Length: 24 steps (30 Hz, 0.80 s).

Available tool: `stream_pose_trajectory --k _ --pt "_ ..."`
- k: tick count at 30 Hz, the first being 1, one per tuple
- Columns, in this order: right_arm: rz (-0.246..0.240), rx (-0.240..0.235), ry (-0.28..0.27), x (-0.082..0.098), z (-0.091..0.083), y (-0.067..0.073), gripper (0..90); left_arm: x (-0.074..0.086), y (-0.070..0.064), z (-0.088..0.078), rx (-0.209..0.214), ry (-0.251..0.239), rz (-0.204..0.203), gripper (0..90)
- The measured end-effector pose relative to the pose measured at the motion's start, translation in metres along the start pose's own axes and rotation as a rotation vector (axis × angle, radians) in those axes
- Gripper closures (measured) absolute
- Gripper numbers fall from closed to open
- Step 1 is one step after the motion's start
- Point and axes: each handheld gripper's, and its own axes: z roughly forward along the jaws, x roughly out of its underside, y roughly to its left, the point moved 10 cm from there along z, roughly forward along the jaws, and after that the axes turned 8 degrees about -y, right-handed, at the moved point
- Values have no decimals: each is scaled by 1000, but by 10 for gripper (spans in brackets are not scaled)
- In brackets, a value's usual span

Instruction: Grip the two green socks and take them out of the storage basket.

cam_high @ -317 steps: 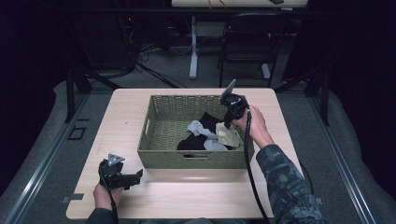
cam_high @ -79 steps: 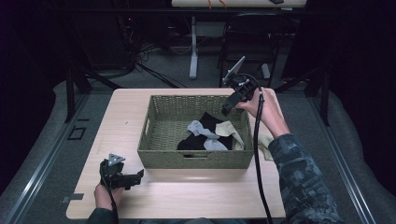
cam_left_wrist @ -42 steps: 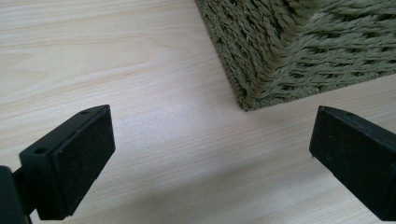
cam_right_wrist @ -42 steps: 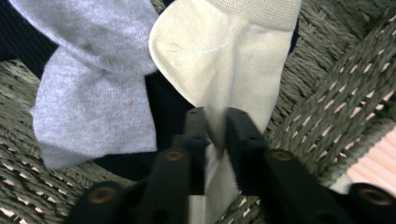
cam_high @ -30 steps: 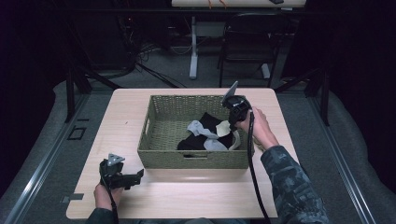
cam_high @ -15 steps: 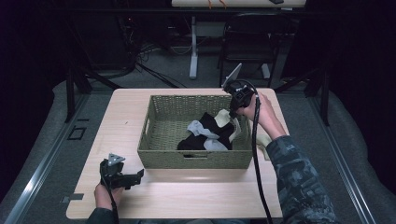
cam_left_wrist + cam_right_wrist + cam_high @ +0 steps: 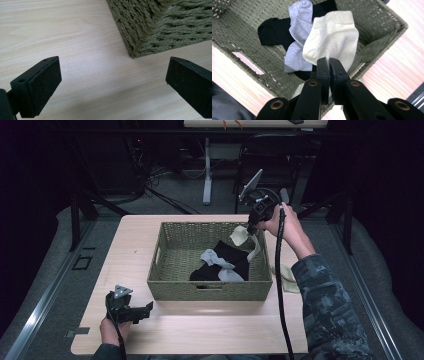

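Cream ankle sock (image 7: 332, 40) hangs limp, ribbed cuff, from right gripper (image 7: 329, 65).

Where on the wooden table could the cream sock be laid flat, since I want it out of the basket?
The widest bare patch lies left of the woven green basket, ahead of the left gripper. A clear strip runs along the wooden table's near edge. Right of the basket is crowded: another cream sock and the person's forearm.

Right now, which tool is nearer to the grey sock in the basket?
The right. The right tool hangs above the basket, shut on a cream sock, over the grey sock. The left tool rests outside the basket's near left corner.
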Motion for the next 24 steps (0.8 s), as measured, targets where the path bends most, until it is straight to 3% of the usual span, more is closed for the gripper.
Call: stream_pose_trajectory --k 11,24 --pt "22 19 -41 2 -42 -18 873 2 0 -2 11 23 -2 0" --pt "118 63 -84 40 -69 -63 872 2 0 0 1 6 -1 1"
